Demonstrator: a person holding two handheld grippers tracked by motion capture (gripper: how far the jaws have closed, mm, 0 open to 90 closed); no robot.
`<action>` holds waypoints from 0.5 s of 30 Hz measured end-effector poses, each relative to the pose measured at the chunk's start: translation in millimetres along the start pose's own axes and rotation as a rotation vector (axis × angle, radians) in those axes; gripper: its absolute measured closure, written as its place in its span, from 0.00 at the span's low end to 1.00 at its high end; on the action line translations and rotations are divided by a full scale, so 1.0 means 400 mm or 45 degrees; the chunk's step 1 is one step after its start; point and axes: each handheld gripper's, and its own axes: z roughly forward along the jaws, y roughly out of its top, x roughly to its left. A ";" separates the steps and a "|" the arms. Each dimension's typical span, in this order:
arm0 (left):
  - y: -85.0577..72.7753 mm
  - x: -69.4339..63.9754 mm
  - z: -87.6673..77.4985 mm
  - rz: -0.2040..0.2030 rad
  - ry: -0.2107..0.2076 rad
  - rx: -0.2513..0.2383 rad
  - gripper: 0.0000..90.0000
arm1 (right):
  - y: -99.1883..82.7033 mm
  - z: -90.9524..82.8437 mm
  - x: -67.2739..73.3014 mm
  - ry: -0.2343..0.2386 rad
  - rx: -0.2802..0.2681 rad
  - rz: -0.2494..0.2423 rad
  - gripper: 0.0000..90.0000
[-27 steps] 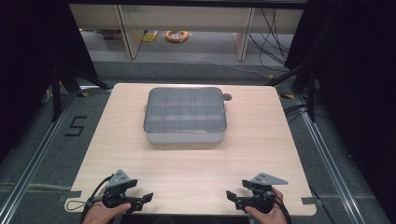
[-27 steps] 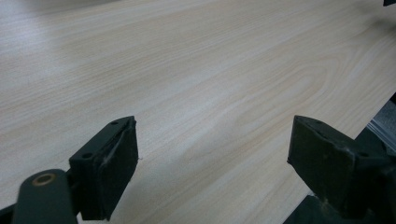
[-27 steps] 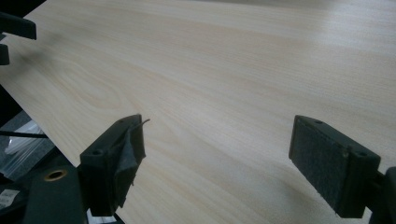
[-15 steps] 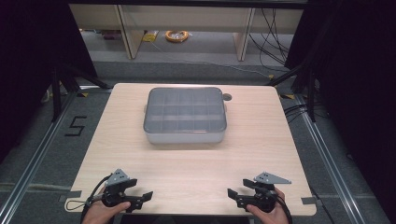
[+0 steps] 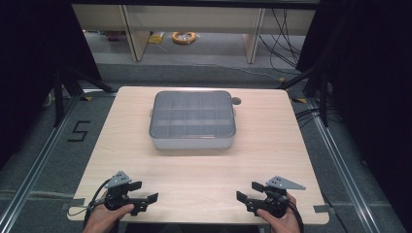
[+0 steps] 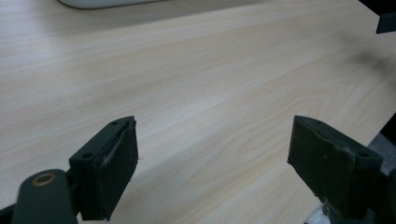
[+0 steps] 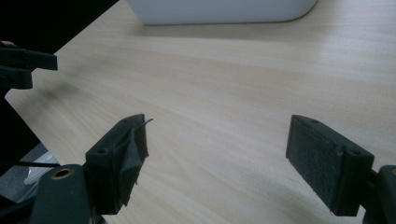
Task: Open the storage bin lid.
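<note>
Left gripper [image 5: 145, 201]: you hold it at the counter's [image 5: 204, 165] near edge, jaws apart, empty.
Right gripper [image 5: 248, 195]: likewise, jaws apart.
Compartment box [image 5: 193, 119]: lidded, mid-counter, well apart from both.

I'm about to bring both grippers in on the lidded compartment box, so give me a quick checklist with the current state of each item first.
1. Left gripper open with nothing between its jaws: ok; the left gripper view has bare wood between the pads.
2. Right gripper open and empty: ok.
3. Compartment box sitting flat on the table: ok.
4. Lid closed over the box: ok, it covers all the compartments; whether it is latched, cannot tell.
5. Path from both grippers to the box clear: ok, nothing lies on the wood between them.
6. Contents of the compartments: cannot tell through the tinted lid.
</note>
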 end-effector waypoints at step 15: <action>0.056 0.036 0.024 -0.049 0.034 -0.064 0.17 | 0.050 0.016 -0.036 0.013 -0.072 0.035 0.24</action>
